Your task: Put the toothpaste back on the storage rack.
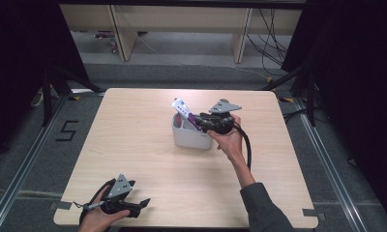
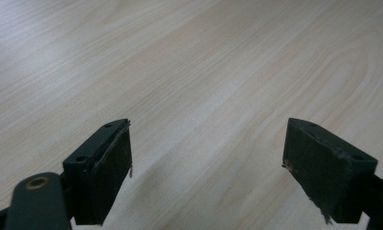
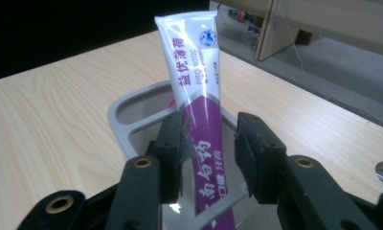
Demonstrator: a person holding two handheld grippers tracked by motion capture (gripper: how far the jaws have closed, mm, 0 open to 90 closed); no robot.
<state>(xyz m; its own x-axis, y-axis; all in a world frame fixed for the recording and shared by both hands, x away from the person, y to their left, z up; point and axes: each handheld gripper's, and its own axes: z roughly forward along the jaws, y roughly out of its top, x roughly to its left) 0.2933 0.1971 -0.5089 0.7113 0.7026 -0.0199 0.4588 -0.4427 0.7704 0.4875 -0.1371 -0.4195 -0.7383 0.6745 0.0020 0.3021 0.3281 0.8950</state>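
The right claw (image 3: 211,143) sits over the small pale grey plastic bin (image 1: 191,137) near the middle of the light wooden bench (image 1: 148,159). Its 2 jaws flank the white-and-purple toothpaste tube (image 3: 199,115), which stands tilted in the bin with its crimped end up. A gap shows at the right jaw, so the jaws stand slightly apart and are not clamped.

The step in hand appears to be gripping or releasing the tube. To do it well, keep the jaws centred on the tube's flat faces and move along the tube's own tilt, clear of the bin's rim.

The left claw (image 1: 142,203) rests at the bench's near edge, jaws wide apart, holding nothing.
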